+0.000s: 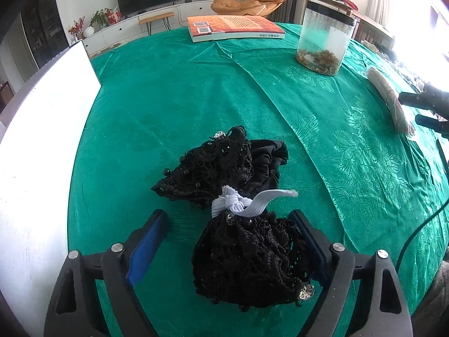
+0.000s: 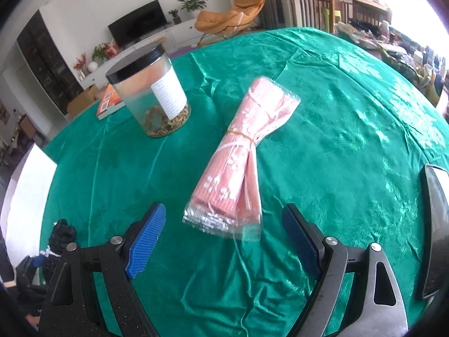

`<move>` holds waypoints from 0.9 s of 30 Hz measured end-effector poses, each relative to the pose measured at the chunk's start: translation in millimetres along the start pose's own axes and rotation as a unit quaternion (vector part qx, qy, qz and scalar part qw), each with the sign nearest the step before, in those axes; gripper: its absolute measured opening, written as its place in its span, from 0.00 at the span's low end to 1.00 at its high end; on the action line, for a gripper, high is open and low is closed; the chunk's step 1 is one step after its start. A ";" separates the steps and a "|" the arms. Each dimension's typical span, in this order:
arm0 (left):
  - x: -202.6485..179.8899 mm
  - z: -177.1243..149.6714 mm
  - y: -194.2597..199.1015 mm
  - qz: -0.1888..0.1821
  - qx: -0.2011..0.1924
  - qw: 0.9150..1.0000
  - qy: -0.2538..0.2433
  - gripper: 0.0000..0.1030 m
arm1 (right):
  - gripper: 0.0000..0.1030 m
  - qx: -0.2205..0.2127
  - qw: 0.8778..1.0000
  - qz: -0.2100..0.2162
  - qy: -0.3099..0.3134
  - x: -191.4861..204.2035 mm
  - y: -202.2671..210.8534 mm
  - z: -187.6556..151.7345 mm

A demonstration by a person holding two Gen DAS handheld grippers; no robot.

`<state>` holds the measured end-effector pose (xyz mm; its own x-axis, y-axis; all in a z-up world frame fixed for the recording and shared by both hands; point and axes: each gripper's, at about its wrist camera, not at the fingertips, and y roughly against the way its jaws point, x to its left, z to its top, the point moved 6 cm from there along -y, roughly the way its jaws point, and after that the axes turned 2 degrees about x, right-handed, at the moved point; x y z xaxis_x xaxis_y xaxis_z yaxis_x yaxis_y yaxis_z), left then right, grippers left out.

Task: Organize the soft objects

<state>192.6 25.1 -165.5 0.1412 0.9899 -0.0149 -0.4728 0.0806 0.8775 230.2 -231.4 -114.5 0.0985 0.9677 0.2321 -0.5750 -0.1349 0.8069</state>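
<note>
A black lace bundle [image 1: 224, 196] tied with a white elastic band [image 1: 238, 200] lies on the green tablecloth [image 1: 168, 98], with a black scrunchie [image 1: 269, 157] behind it. My left gripper [image 1: 228, 224] is open, its jaws on either side of the bundle's near end. The right jaw touches the lace. In the right wrist view a pink cloth roll in clear plastic [image 2: 241, 163] lies on the cloth. My right gripper [image 2: 224, 219] is open, just short of the roll's near end. The bundle also shows at far left [image 2: 60, 236].
A clear jar with a black lid [image 1: 322, 33] [image 2: 151, 95] and an orange book [image 1: 233, 28] stand toward the far side. A white board [image 1: 42, 146] lies at the left. A dark phone [image 2: 435, 224] lies at the right.
</note>
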 end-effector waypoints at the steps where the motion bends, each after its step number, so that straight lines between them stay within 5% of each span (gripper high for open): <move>1: 0.4 0.7 1.0 0.000 0.000 1.000 -0.001 0.75 | 0.85 0.011 1.000 -0.007 -0.008 -2.8 -7.4 12.9; 2: 0.2 1.2 2.6 -0.003 -0.003 1.000 -0.003 0.62 | 0.85 0.030 0.999 -0.015 -0.010 -4.0 -19.1 24.2; 3: -0.1 1.5 5.5 -0.008 -0.008 1.000 -0.006 0.39 | 0.82 0.053 0.998 -0.019 -0.002 -3.6 -33.3 31.0; 4: 1.2 1.0 7.7 -0.009 -0.008 1.000 -0.004 0.36 | 0.79 0.074 0.997 -0.019 0.012 -2.2 -46.4 33.7; 5: 3.5 -0.6 10.1 -0.023 -0.007 1.000 0.007 0.36 | 0.45 0.085 0.996 -0.027 0.024 -1.6 -54.4 33.8; 6: 6.5 -2.7 14.2 -0.043 -0.011 0.999 0.025 0.36 | 0.32 0.091 0.994 -0.046 0.035 -2.8 -56.1 31.7; 11: 14.7 -14.3 56.4 -0.119 -0.048 0.988 0.090 0.35 | 0.32 0.035 0.996 -0.037 0.078 19.3 -3.5 9.3; 15: 44.6 -19.4 121.2 -0.140 -0.099 0.977 0.123 0.36 | 0.32 0.012 0.989 0.036 0.144 95.5 53.5 -9.8; 19: 116.0 -32.6 185.8 -0.069 -0.143 0.975 0.155 0.36 | 0.32 0.007 0.962 0.163 0.217 222.2 109.1 -30.3; 22: 179.0 -58.8 215.5 0.040 -0.141 0.972 0.184 0.44 | 0.32 0.018 0.930 0.260 0.261 317.4 145.9 -59.3; 24: 213.4 -78.8 228.1 0.120 -0.134 0.964 0.194 0.75 | 0.34 0.037 0.905 0.310 0.288 372.7 160.0 -86.5; 25: 227.9 -89.3 234.2 0.156 -0.133 0.958 0.202 0.83 | 0.35 0.047 0.895 0.326 0.302 395.7 163.0 -101.4; 26: 240.1 -99.1 240.9 0.186 -0.136 0.950 0.212 0.90 | 0.44 0.056 0.884 0.340 0.315 415.9 164.1 -115.3; 27: 249.3 -108.4 248.1 0.208 -0.143 0.941 0.225 0.92 | 0.63 0.068 0.874 0.353 0.328 433.3 162.1 -130.6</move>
<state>16.2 304.5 -3.4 -0.4598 0.8869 0.0445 -0.6289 -0.3607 0.6887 73.6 193.9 45.8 -0.7535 0.5418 0.3723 -0.1993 -0.7279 0.6561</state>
